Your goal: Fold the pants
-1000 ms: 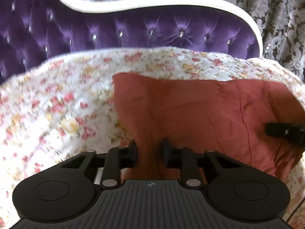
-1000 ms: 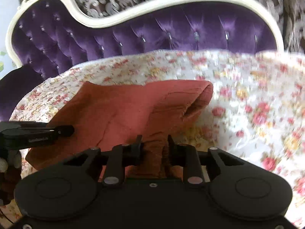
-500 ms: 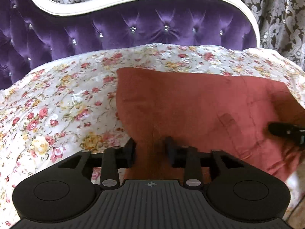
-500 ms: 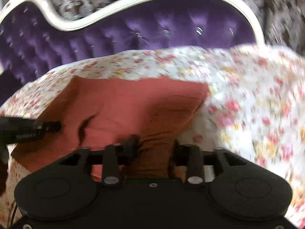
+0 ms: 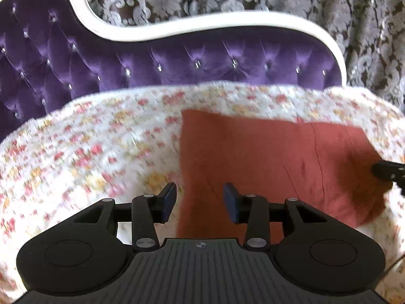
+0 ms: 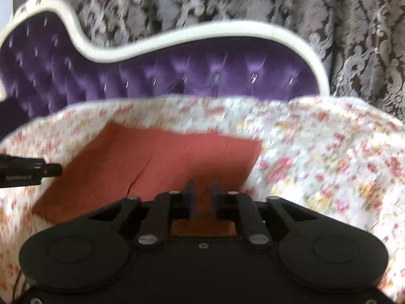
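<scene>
The rust-red pants (image 5: 273,157) lie folded into a flat rectangle on the floral bedspread (image 5: 88,152). My left gripper (image 5: 200,200) is open, its jaws apart over the pants' near left edge, holding nothing. In the right wrist view the pants (image 6: 162,162) lie in front of my right gripper (image 6: 202,197), whose jaws are close together with red cloth between them at the near right edge. The right gripper's tip (image 5: 387,172) shows at the far right of the left view; the left gripper's side (image 6: 27,171) shows at the left of the right view.
A purple tufted headboard (image 5: 177,63) with a white frame stands behind the bed. A grey patterned curtain (image 5: 354,20) hangs behind it. The floral bedspread (image 6: 329,157) stretches to both sides of the pants.
My left gripper has opened and let go of the cloth. The lifted fold has come down, and the pants now lie flat. Both cameras have pulled back and tilted up.
</scene>
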Demonstrator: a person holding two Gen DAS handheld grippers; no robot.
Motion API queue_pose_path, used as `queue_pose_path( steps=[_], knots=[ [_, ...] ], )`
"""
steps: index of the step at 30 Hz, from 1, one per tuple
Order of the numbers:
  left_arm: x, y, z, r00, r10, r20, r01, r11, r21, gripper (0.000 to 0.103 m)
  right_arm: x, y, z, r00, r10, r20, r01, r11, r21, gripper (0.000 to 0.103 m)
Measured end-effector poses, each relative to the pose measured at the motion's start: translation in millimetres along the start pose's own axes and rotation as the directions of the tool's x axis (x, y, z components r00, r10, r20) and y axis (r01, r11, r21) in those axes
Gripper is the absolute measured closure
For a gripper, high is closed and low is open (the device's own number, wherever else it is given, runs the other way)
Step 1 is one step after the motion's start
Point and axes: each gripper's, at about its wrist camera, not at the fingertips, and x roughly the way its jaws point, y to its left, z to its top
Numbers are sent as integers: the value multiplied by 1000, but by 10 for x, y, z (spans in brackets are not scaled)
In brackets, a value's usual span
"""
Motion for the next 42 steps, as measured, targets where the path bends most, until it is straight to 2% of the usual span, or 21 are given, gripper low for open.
queue_pose_path(
  steps=[3,7,16,19,23,24,26,27,30,34,36,38,42],
  knots=[
    [146,-97,-151,998,5,-63,-4,1000,14,62,126,37,-167,998,-39,-42,38,999,-12,88],
    [188,-176,-240,998,44,-50,-42,998,52,61,118,4,-211,999,-36,-29,36,999,10,89],
    [43,-190,-160,995,51,-81,-51,999,8,59,0,-9,-211,999,-26,-32,27,999,38,89],
    [-73,-237,-174,997,36,-73,-38,999,-17,58,-104,7,-195,999,-18,-30,20,998,66,80],
    [-232,-280,-186,997,9,-78,-15,997,-77,49,-266,60,-200,999,-26,-39,29,996,81,79],
    [-272,-305,-193,997,13,-78,-19,997,-79,47,-311,76,-207,998,-36,-43,40,995,87,73],
    [-370,-362,-214,997,30,-70,-35,997,-70,44,-382,92,-216,998,-44,-44,48,994,95,51],
    [-413,-382,-225,997,38,-64,-42,997,-66,44,-430,100,-220,998,-47,-42,51,994,101,48],
    [-549,-412,-260,998,48,-46,-52,995,-87,42,-550,135,-210,998,-48,-35,51,993,105,47],
    [-733,-408,-319,999,38,-14,-39,988,-148,38,-686,192,-173,998,-60,-35,63,992,106,33],
    [-809,-406,-340,1000,29,-9,-30,986,-164,38,-752,220,-174,998,-64,-23,66,992,104,33],
    [-863,-408,-356,1000,19,-20,-22,985,-172,37,-795,241,-180,997,-77,-24,79,991,105,29],
    [-920,-450,-375,998,9,-60,-17,991,-134,37,-833,288,-211,995,-90,-38,93,992,82,29]
  ],
)
